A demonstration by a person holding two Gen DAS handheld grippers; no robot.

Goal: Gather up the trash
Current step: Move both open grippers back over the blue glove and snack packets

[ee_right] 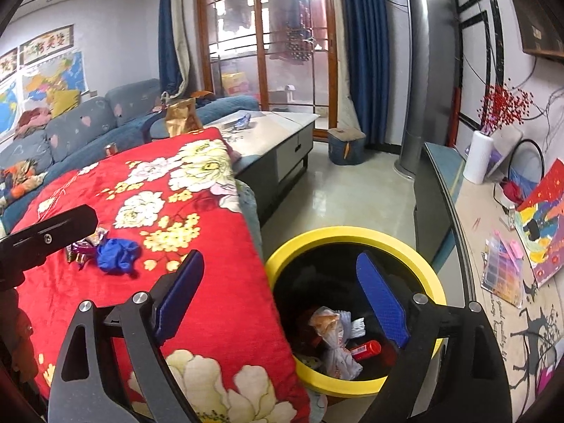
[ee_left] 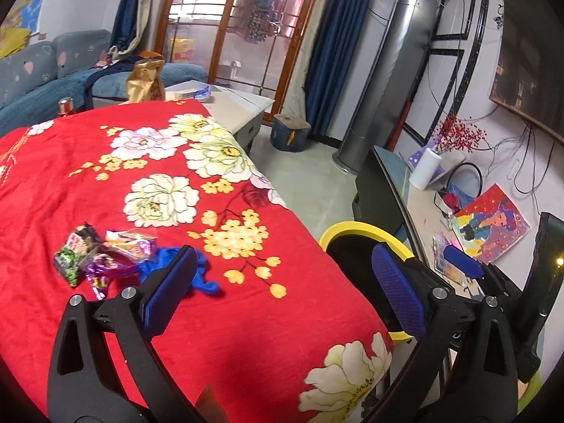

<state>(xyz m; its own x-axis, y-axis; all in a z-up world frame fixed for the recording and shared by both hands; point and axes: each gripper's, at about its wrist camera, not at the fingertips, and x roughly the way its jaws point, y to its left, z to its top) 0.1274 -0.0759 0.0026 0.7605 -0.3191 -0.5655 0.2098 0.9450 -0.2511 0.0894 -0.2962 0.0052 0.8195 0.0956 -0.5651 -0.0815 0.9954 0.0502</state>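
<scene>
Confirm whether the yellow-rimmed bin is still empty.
No: in the right wrist view the yellow-rimmed bin already holds crumpled white wrappers and a red tube.

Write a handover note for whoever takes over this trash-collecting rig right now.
Left gripper: open, empty, over the red blanket.
Right gripper: open, empty, above the yellow-rimmed bin.
Done: crumpled wrappers and a red tube lie in the bin.
Left: the snack wrappers and the blue crumpled piece beside them on the blanket. The gold bag beyond the blanket may be trash too; cannot tell.
</scene>
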